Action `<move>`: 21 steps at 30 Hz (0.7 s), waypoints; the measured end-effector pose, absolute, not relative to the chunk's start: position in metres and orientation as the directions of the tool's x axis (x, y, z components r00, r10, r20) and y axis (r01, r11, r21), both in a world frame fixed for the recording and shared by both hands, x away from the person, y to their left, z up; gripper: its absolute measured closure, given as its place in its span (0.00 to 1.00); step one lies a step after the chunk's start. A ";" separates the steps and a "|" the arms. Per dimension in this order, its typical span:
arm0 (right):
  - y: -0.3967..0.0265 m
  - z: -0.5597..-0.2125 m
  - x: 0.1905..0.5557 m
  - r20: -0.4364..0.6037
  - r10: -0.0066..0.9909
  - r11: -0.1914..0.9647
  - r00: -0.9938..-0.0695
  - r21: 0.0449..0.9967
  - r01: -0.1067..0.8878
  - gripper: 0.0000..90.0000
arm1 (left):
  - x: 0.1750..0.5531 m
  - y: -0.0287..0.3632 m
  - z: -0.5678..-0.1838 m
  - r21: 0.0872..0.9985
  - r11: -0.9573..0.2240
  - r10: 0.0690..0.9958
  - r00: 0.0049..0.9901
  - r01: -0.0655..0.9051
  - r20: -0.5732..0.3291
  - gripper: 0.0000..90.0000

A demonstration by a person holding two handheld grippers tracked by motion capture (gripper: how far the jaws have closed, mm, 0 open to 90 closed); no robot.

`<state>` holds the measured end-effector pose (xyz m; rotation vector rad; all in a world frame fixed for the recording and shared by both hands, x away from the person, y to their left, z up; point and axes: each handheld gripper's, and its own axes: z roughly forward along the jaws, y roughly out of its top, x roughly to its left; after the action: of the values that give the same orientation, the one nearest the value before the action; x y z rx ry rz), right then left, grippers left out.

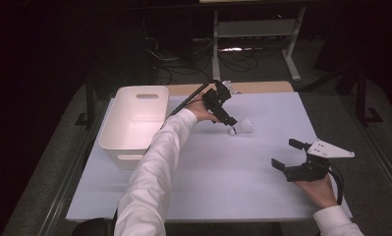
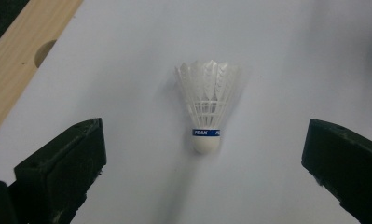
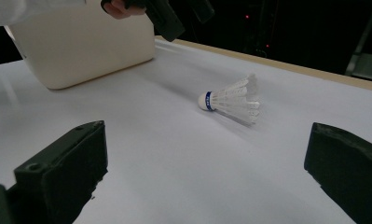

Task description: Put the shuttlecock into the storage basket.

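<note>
White feathers fan out from the shuttlecock [image 1: 243, 127], which lies on its side on the pale sheet covering the bench [image 1: 223, 177]; a blue band circles it just above its rounded white cork, and in the high view the cork points toward the tub while the skirt points away from it. In the left gripper view the shuttlecock [image 2: 207, 109] sits between the two black jaws but clear of both, cork nearest the camera. In the right gripper view the shuttlecock [image 3: 230, 100] lies farther off, ahead of the jaws, cork toward the tub. The white plastic tub [image 1: 134, 123] stands well apart from the shuttlecock, at the bench's left edge; it has a slot handle in its far wall and its lit interior shows nothing inside. The left tongs [image 1: 229, 121] hang just over the shuttlecock, on its tub side, tilted down toward it, jaws spread wide and gripping nothing; whether a tip touches the cork cannot be told from above. A white sleeve [image 1: 152, 172] runs from the near edge up to the hand on them. The right tongs [image 1: 286, 153] are held well apart from the shuttlecock, toward the near right corner of the bench, jaws also wide apart and empty, a grey three-cornered plate on top.
</note>
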<state>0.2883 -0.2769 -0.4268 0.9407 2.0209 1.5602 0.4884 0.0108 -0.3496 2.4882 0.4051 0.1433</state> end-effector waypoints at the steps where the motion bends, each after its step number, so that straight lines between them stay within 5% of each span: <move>1: -0.277 -0.427 0.288 0.076 0.725 0.143 -0.684 0.956 0.257 0.00 | 0.489 0.010 -0.353 0.589 -0.763 0.330 0.944 0.266 0.002 0.00; 21: -0.277 -0.428 0.288 0.087 0.726 0.134 -0.682 0.955 0.265 0.00 | 0.494 -0.014 -0.380 0.540 -0.791 0.304 0.951 0.288 -0.062 0.00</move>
<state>0.2879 -0.2774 -0.4276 0.9527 2.0198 1.5681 0.4944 -0.0138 -0.3796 2.5331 0.4191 0.0373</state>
